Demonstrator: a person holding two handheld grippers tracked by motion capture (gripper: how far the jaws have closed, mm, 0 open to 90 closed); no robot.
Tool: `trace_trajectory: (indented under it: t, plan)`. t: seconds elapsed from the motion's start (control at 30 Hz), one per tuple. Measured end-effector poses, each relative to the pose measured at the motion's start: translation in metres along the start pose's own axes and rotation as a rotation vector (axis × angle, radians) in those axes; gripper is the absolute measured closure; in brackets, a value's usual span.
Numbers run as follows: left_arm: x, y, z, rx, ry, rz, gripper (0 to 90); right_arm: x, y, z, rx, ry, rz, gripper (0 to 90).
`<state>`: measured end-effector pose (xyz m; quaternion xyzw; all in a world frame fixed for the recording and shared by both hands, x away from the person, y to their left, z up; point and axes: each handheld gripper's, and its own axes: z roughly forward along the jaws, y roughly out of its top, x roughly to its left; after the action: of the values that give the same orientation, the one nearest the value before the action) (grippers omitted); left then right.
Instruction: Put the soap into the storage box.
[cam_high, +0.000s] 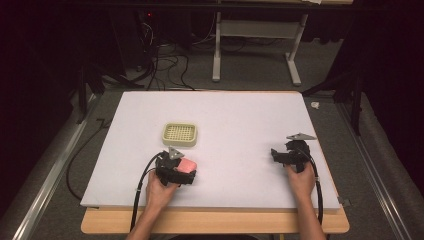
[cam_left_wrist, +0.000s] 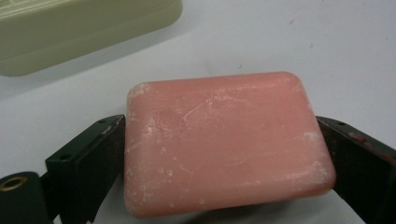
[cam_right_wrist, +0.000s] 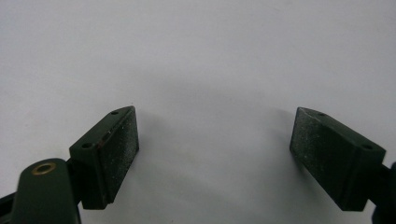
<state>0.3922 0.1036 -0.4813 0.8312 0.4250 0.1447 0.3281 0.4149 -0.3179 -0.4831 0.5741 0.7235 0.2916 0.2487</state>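
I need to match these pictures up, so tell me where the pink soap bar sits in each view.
High view: the soap bar lies low and left of centre, at the left gripper, just below the soap dish.
Left gripper view: the bar sits at centre, between the fingers.
Right gripper view: bare white table, no soap.
Shared landmark: the soap dish.

We see a pink soap bar (cam_left_wrist: 226, 144), waxy and matt, scuffed with white flecks, between the left tool's (cam_left_wrist: 224, 154) dusty matt black pads. Nearby, a smooth cream plastic dish (cam_left_wrist: 79, 32) on the matt white tabletop (cam_left_wrist: 327, 51).
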Motion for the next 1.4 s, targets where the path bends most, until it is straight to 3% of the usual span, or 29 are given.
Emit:
trace_trajectory:
  t: [0.3,1.0,1.4]
  plan:
    - [-0.003,0.0,0.0,-0.006,0.019,0.008,10.1,0.0,0.0,0.0,0.0,0.0,0.0,16.1]
    - [-0.003,0.001,-0.002,-0.011,0.015,0.007,13.8,0.0,0.0,0.0,0.0,0.0,0.0,16.1]
    - [-0.001,0.005,-0.014,-0.042,0.007,-0.001,13.8,0.0,0.0,0.0,-0.001,0.0,-0.004,16.1]
